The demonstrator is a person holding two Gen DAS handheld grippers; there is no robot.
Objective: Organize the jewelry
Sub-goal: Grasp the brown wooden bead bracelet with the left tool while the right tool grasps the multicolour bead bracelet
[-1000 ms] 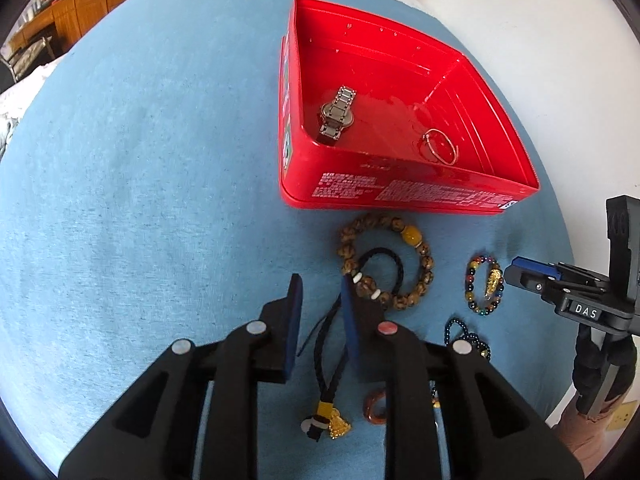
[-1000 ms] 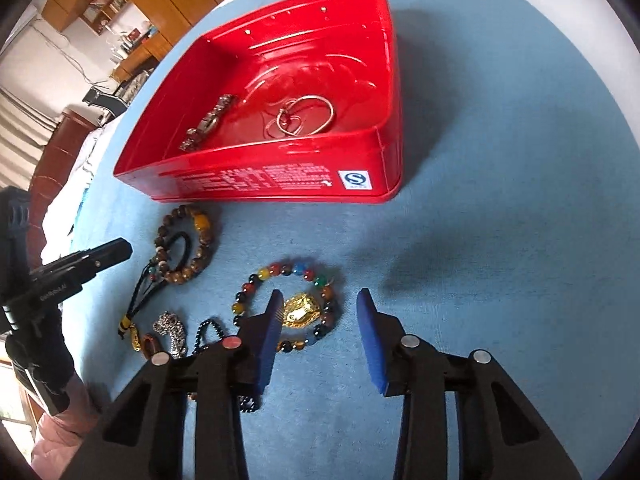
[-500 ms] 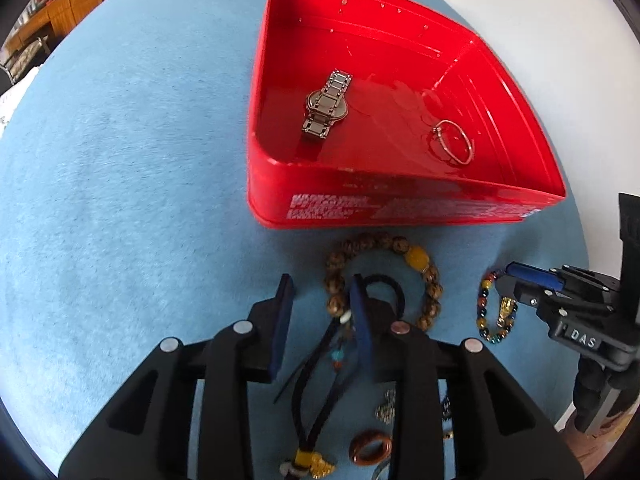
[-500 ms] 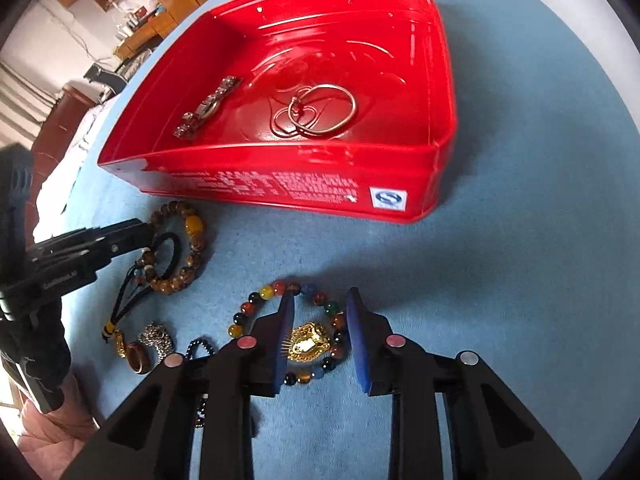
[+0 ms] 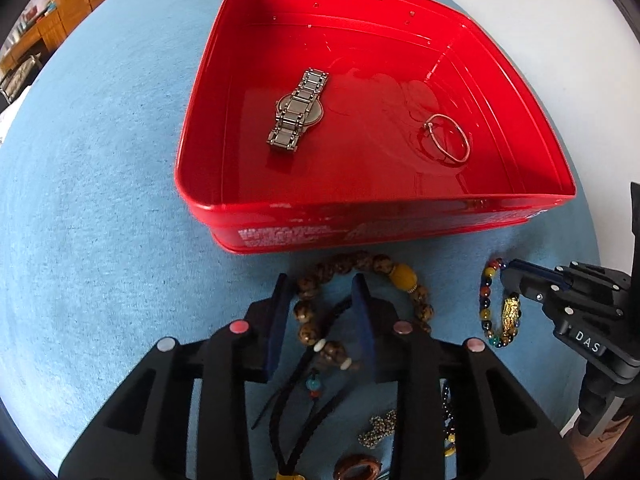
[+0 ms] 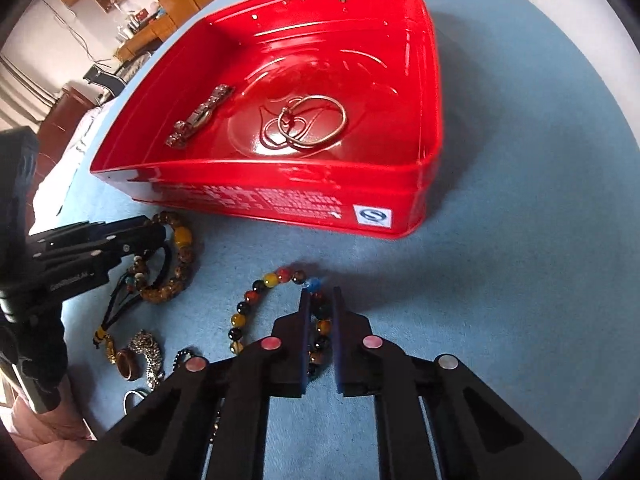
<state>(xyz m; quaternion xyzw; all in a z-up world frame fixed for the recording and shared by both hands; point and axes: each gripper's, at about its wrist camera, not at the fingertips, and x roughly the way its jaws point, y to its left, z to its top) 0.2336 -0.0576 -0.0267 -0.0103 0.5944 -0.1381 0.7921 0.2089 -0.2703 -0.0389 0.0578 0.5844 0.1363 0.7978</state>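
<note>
Jaws of the right gripper (image 6: 320,320) stand nearly closed around the right arc of the multicoloured bead bracelet (image 6: 256,300) on the blue cloth (image 6: 520,240); firm contact is unclear. The left gripper (image 5: 320,320) is partly open, straddling the brown bead bracelet (image 5: 360,268), gripping nothing. The red tin (image 5: 400,216), holding a watch (image 5: 298,112) and bangle (image 5: 448,140), lies just beyond both, so each lift goes straight ahead.

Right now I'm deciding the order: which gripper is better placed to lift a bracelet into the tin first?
Probably right. The right gripper looks nearly shut on the multicolored bracelet; the left gripper is open, straddling the brown bracelet.
</note>
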